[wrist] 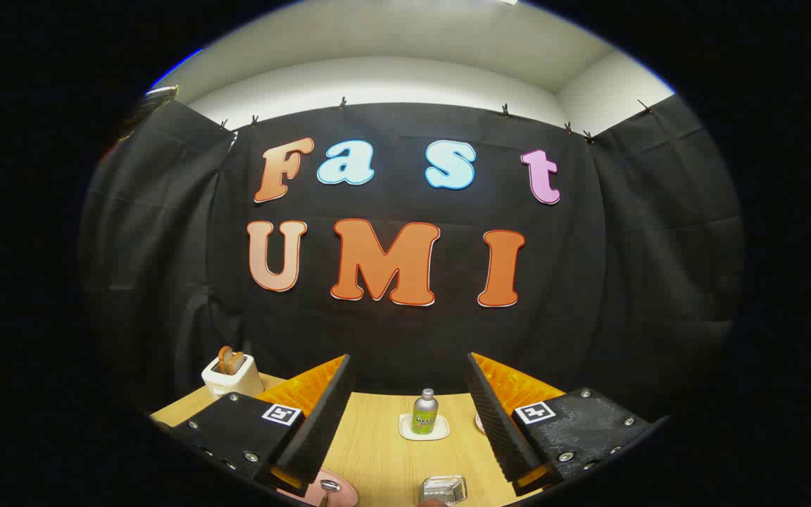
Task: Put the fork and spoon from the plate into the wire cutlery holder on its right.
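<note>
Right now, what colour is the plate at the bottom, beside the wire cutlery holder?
Pink: the round plate, left of the wire cutlery holder, shows best in the gripper view.

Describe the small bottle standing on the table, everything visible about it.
The bottle is small, with a silver metallic shoulder and cap and a green label around its body. It stands upright on a pale square coaster on the wooden table, beyond the open tool, between its fingers, touching neither.

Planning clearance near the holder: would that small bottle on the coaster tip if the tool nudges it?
Probably yes: the bottle stands upright, tall and narrow, on a small coaster. It looks metallic and round, so likely stiff and apt to roll once down. The tool is open, the bottle beyond its fingers.
</note>
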A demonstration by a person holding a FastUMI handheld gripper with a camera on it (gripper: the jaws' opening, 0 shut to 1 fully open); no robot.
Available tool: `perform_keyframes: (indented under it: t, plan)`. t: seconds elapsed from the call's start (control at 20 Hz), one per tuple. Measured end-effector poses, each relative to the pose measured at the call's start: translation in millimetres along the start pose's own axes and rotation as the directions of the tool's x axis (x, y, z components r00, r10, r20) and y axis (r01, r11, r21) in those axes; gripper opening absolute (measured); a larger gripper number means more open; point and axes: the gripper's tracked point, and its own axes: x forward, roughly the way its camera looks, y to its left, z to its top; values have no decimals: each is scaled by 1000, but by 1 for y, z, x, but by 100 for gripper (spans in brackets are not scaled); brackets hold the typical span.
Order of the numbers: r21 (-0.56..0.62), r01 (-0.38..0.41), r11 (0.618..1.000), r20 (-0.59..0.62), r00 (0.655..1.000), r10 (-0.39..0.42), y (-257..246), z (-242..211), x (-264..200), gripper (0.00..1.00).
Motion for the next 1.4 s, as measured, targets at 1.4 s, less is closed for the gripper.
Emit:
perform_keyframes:
  t: [1.4]
  plan:
    - [29,-89,996,-68,994,91,19,-28,0,95]
